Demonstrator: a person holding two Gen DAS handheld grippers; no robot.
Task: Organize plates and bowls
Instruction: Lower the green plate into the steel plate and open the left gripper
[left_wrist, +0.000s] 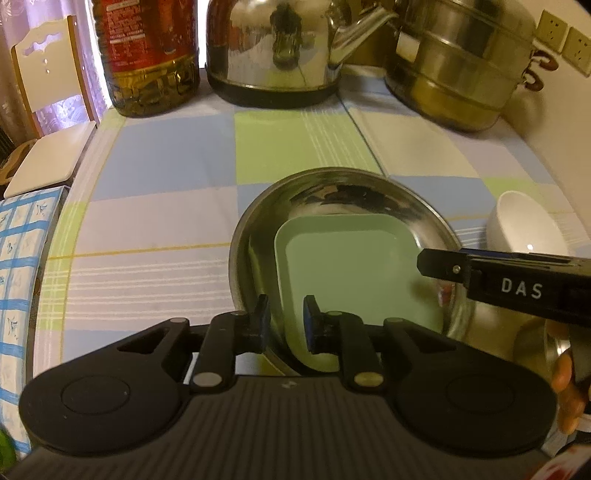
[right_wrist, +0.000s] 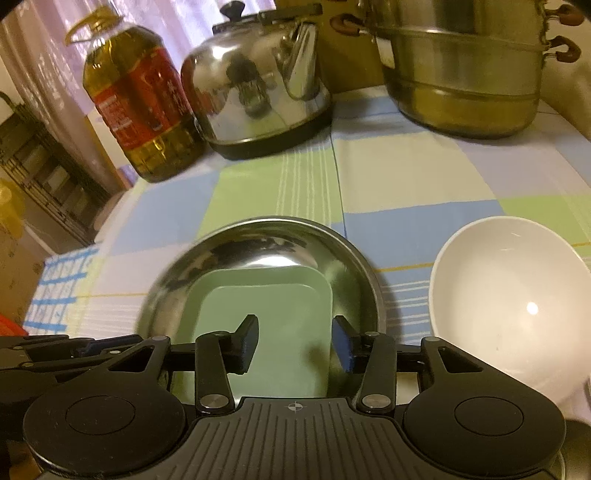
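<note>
The green square plate (left_wrist: 347, 273) lies inside the steel plate (left_wrist: 328, 192), low and centre in both wrist views, tilted so that its near edge rides up the steel wall instead of lying flat. The left gripper (left_wrist: 286, 325) sits at the bottom centre of its view with jaws slightly apart, straddling the near rims of both plates; the pads (left_wrist: 309, 325) do not appear to press on either rim, so I read no grip. The right gripper (right_wrist: 295, 343) is at the bottom centre of its own view, jaws well apart over the green plate, nothing clamped; in the left view its finger reaches in from the right edge above the plate's far corner. The white bowl (right_wrist: 513, 302) stands just beside the steel plate at the right of the frame, on the checked tablecloth (right_wrist: 406, 177). Risks, as judged: the green plate is not nested squarely, so a nudge from either finger may rock it or slide it along the slick steel. If the left jaws close here they may catch both rims at once and drag the stack. A swing of the right gripper toward the bowl could clip the steel rim or tip the bowl. The kettle (right_wrist: 258, 88), oil bottle (right_wrist: 140, 99) and steamer pot (right_wrist: 461, 74) at the top of the frame stand well apart.
</note>
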